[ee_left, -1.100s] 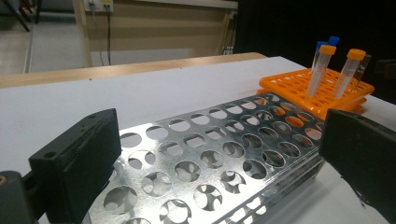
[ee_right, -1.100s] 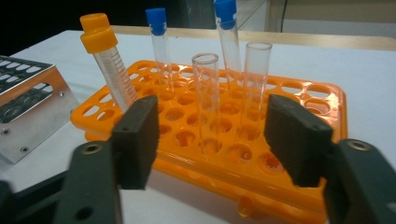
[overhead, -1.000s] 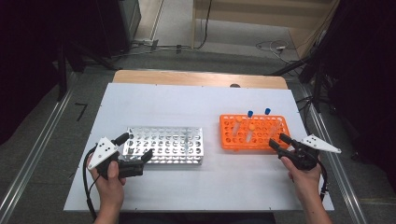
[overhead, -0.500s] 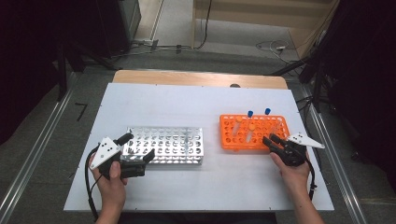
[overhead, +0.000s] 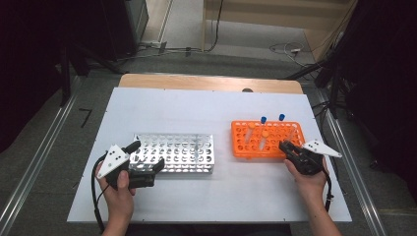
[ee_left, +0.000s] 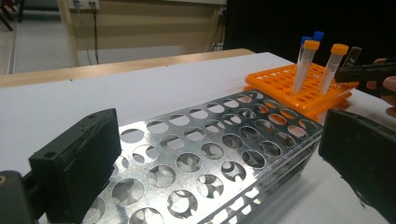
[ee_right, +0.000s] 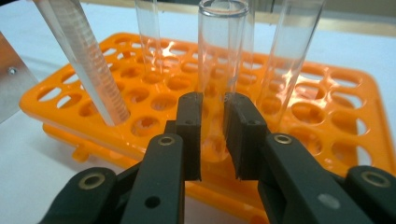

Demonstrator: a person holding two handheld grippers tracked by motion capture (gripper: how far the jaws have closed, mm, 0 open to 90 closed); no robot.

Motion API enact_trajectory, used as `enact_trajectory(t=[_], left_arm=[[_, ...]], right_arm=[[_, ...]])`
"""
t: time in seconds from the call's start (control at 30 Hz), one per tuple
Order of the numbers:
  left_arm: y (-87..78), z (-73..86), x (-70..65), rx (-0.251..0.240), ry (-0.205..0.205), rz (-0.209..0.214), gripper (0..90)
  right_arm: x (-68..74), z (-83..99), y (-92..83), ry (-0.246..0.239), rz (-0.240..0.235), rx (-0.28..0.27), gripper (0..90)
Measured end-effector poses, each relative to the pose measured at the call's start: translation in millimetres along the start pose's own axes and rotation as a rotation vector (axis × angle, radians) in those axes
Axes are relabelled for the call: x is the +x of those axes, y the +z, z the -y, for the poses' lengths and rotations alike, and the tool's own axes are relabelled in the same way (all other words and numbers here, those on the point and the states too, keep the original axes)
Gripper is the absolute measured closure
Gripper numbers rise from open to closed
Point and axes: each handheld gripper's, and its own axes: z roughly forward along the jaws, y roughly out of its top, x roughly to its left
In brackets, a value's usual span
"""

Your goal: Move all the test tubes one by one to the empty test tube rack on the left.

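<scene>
The right gripper (ee_right: 212, 135) has its fingers (ee_right: 189, 133) clenched on a clear uncapped tube (ee_right: 220, 56); they have just been closing, and the tube now sits pinched between the two pads. The grip is taken low on the glass, just above the top plate of the orange rack (ee_right: 336, 121), presumably so that the tube can be drawn straight up out of its hole without tipping. The tube stands upright in a hole near the front edge of the rack, the side nearest the hand. Beside it, further clear tubes are seen: one to the left leans at a slant (ee_right: 81, 60), the others stand nearly upright behind.

In the high view the right gripper (overhead: 290, 150) is held at the near right corner of the orange rack (overhead: 246, 147), the hand low over the white surface (overhead: 196, 108). Capped tubes (ee_left: 303, 65), orange and blue topped, stand toward the far side of that rack.

The left gripper (ee_left: 219, 186) is held released, its fingers (ee_left: 79, 163) spread wide to either side of the near end of the silver rack (ee_left: 210, 154), not pressing on it as far as can be judged. All visible holes of the silver rack are empty. It lies well apart from the orange rack, to its left; the left gripper is probably kept there to steady it for receiving a tube.
</scene>
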Motion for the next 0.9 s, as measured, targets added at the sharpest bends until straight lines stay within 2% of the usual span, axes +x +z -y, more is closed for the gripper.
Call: enact_trajectory(t=[0.13,0.3,0.6,0.9], left_arm=[[-0.9,-1.4,-0.3,-0.001,0.001,0.007,0.0],[-3.3,-3.7,-2.7,-0.013,0.003,0.019,0.0],[-3.6,-10.1,-11.0,-0.01,0.014,0.04,0.0],[7.1,-16.5,-30.9,0.035,0.039,0.105,0.0]], right_arm=[[3.3,-9.1,-10.5,0.001,0.027,-0.034,73.9],[14.3,-19.3,-24.4,-0.017,0.017,-0.046,73.9],[34.8,-23.7,-37.8,-0.021,-0.105,-0.029,73.9],[60.2,-27.5,-39.0,-0.063,-0.24,-0.031,73.9]])
